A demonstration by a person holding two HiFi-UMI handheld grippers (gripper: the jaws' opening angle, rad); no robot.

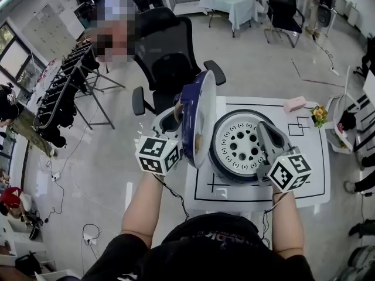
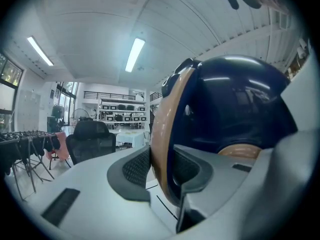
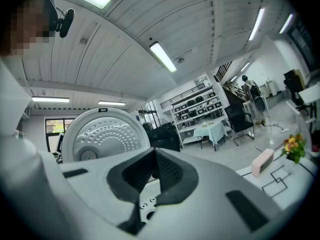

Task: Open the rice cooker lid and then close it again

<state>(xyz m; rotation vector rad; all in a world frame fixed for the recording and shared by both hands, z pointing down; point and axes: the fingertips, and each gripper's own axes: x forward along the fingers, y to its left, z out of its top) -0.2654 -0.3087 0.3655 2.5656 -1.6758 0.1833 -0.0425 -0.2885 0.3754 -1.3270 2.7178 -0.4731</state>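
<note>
The rice cooker (image 1: 233, 170) sits at the centre of the head view on the bench's white mat (image 1: 317, 175), its navy, tan-rimmed lid (image 1: 198, 113) raised on edge at its left side. The left gripper (image 1: 177, 117) has its jaws clamped on the lid's tan rim. The right gripper (image 1: 262, 130), jaws pressed together on nothing, hangs over the cooker's right side.
</note>
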